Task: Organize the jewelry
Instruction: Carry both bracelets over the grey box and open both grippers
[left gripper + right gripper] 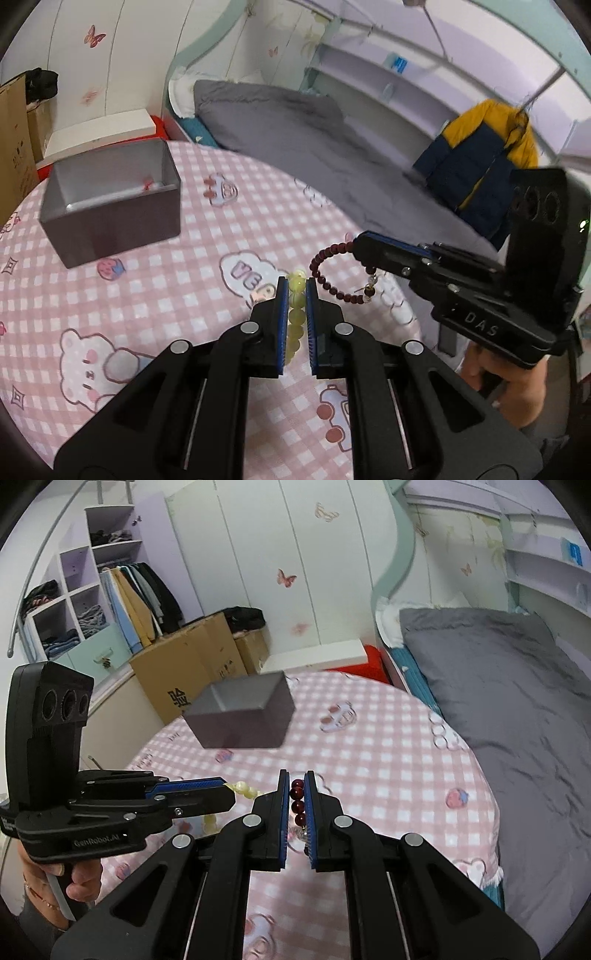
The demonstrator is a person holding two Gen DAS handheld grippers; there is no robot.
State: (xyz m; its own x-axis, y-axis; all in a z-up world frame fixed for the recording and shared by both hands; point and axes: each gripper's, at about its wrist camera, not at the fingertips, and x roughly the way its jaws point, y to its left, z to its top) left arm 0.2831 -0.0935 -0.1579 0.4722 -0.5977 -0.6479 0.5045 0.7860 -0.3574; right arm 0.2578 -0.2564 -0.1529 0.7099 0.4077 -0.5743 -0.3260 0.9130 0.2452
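Beaded strands — light, limp, slippery: left gripper (295, 291) pinched yellow bracelet (296, 306), right gripper (296, 775) clamped maroon bracelet (297, 801); box (110, 206) at ten o'clock.

In the left wrist view, the box (110, 206) stands on the table (192, 266) at upper left. The bed (314, 147) lies behind the table, toward upper right.

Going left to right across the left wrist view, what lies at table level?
Grey box → yellow-green bracelet gripped in the left tool → dark red bracelet hanging from the right tool → the hand holding it.
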